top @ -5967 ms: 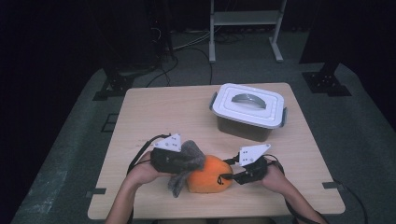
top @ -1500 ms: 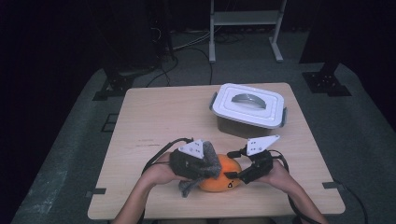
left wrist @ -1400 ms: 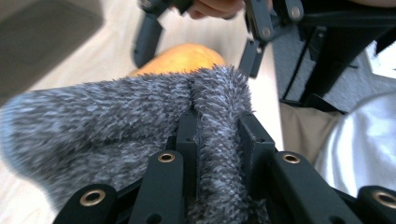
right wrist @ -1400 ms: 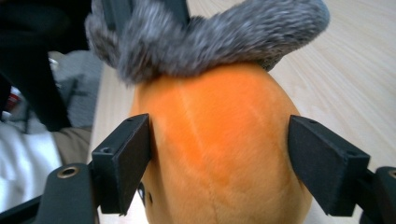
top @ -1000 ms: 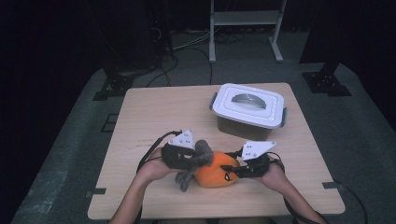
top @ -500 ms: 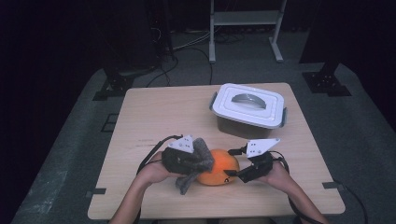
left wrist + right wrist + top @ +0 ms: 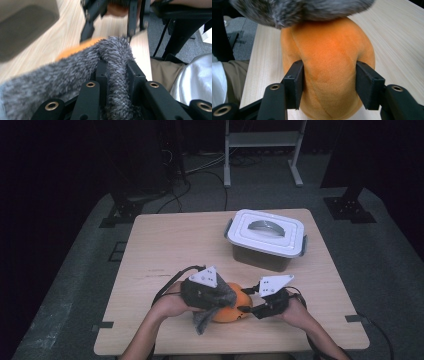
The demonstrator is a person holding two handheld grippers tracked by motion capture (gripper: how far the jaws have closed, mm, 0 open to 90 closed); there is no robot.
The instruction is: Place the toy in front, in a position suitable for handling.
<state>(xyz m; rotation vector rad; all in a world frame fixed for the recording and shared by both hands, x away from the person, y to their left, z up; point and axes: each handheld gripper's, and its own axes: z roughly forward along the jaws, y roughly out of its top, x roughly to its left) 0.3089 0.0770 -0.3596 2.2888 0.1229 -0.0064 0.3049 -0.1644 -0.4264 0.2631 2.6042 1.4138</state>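
An orange plush toy [image 7: 236,309] with a grey furry part [image 7: 206,319] lies near the table's front edge. My left gripper [image 7: 220,301] is shut on the grey fur [image 7: 115,57], which is bunched between its jaws [image 7: 117,72] in the left gripper view. From the other side, my right gripper [image 7: 246,303] reaches in. Its jaws have just been closing, and its pads now press on both flanks of the orange body [image 7: 329,50] in the right gripper view, where the gripper [image 7: 329,82] straddles it. Grey fur [image 7: 299,10] hangs over the toy's far end.
A grey box with a white handled lid [image 7: 266,237] stands at the back right of the wooden table [image 7: 170,240]. A metal rack's legs [image 7: 260,140] and cables lie on the floor beyond. The person's legs are close to the table's front edge.
The left gripper with the grey fur has shifted slightly right and toward the person. The toy has shifted slightly with it. The right gripper has stayed in place.
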